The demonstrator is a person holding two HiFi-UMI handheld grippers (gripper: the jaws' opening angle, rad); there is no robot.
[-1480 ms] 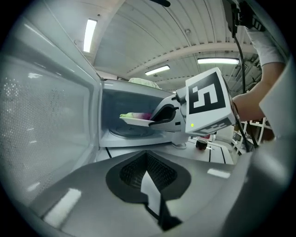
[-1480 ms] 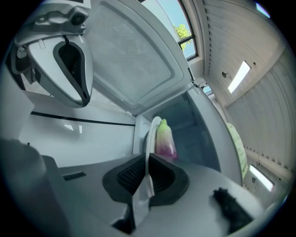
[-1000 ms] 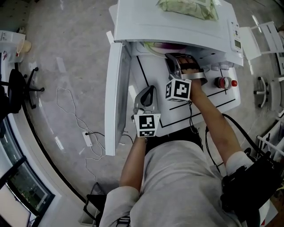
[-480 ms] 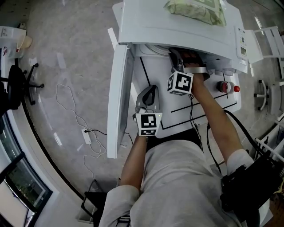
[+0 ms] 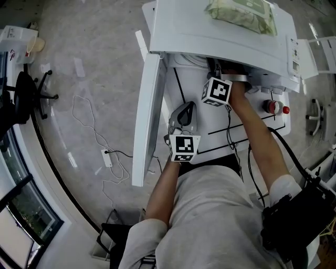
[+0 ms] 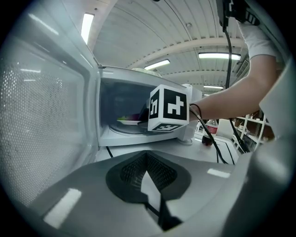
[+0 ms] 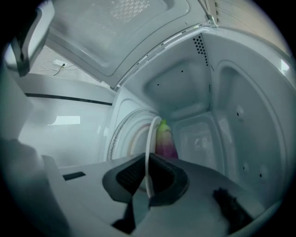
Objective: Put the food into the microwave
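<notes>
The food (image 7: 164, 139), a green and purple heap on a white plate (image 7: 149, 152), is inside the microwave (image 5: 220, 39), in front of its round turntable (image 7: 121, 139). I cannot tell whether the plate rests on it. My right gripper (image 7: 147, 180) reaches into the microwave's cavity and is clamped on the plate's thin rim. Its jaws stand only slightly apart, with the rim running edge-on between the pads. In the head view only its marker cube (image 5: 217, 91) and the forearm show, at the microwave's mouth.

My left gripper (image 6: 147, 173) hangs in front of the microwave, beside the open door (image 5: 148, 121) that swings out at the microwave's left. Its jaws are pressed together with nothing between them. It points toward the microwave's opening, where the plate shows low in the cavity behind the right gripper's cube.

On top of the microwave lies a pale green packet (image 5: 242, 13), and any print on it is too small for me to read. The control panel (image 5: 294, 57) at the microwave's right carries marks I cannot make out. Just right of the microwave stands a bottle (image 6: 212, 132) with a red label, its lettering blurred. The only clear markings are the black-and-white squares on both cubes.
</notes>
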